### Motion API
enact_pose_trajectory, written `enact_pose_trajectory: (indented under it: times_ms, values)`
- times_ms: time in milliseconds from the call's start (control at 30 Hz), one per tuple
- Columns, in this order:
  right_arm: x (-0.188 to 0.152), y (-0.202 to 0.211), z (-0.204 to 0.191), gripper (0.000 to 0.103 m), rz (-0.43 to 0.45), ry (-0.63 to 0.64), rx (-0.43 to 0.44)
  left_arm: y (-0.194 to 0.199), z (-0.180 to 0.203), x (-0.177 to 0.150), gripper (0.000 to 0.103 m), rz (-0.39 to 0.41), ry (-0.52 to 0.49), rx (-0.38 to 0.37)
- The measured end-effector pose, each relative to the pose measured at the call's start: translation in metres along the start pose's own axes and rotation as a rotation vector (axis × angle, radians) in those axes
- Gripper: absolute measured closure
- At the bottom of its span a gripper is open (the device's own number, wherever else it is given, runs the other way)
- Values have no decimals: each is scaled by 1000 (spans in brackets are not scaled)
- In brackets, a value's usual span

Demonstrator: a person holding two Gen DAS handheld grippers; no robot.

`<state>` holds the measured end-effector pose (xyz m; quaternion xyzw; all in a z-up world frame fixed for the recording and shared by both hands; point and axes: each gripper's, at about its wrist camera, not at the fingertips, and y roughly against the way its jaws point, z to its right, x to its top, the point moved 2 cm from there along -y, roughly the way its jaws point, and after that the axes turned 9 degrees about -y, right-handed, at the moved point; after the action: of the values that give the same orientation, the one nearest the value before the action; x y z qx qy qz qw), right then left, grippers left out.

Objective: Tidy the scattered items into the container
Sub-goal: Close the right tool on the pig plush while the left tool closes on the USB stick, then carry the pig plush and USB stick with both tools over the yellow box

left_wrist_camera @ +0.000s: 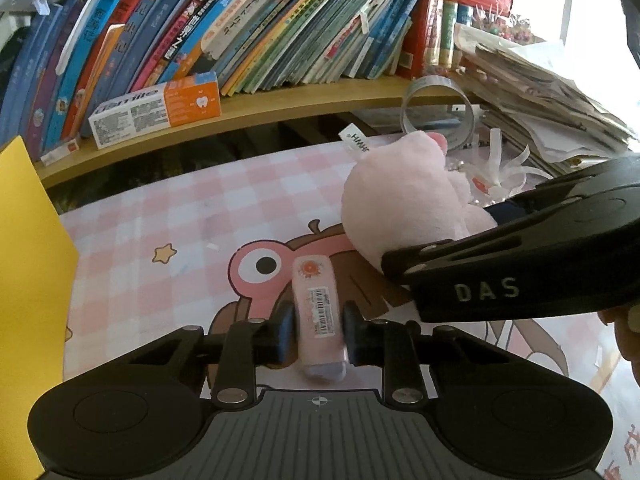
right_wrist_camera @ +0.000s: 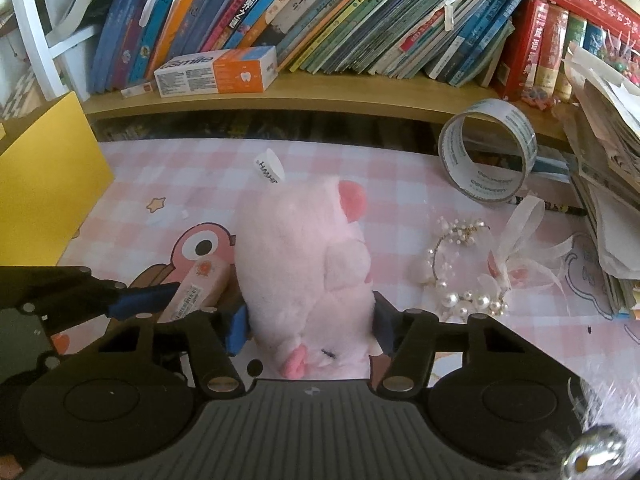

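L gripper (left_wrist_camera: 317,334) jaws clamped on pink tube (left_wrist_camera: 319,308), centre frame. R gripper (right_wrist_camera: 310,326) jaws pressing pink plush pig (right_wrist_camera: 300,256); only R view shows pearl bracelet (right_wrist_camera: 460,280), lower right.

Left wrist view: sitting low over the pink checked mat (left_wrist_camera: 168,216), looking forward and down toward the bookshelf (left_wrist_camera: 280,100) across the upper frame.
Right wrist view: looking the same way, closer to the pink plush toy (right_wrist_camera: 304,264) at centre.
Shared: both are showing the toy, pink tube (left_wrist_camera: 318,312), toothpaste box (right_wrist_camera: 218,72), tape roll (right_wrist_camera: 488,152), yellow container (right_wrist_camera: 48,184) at left.
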<state>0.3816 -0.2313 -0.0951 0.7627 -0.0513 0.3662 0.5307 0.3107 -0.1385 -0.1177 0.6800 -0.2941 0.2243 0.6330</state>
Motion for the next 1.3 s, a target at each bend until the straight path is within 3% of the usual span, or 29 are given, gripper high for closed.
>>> enact_pose_trajectory:
  times_ms: [133, 633, 1300]
  values:
    - [-5, 9, -3, 47, -2, -7, 8, 9, -3, -3, 79, 5, 29, -33]
    - [-28, 66, -11, 47, 29, -39, 34, 69, -5, -19, 79, 34, -3, -32]
    - [-81, 104, -29, 46, -7, -60, -20, 129, -6, -56, 79, 56, -22, -94]
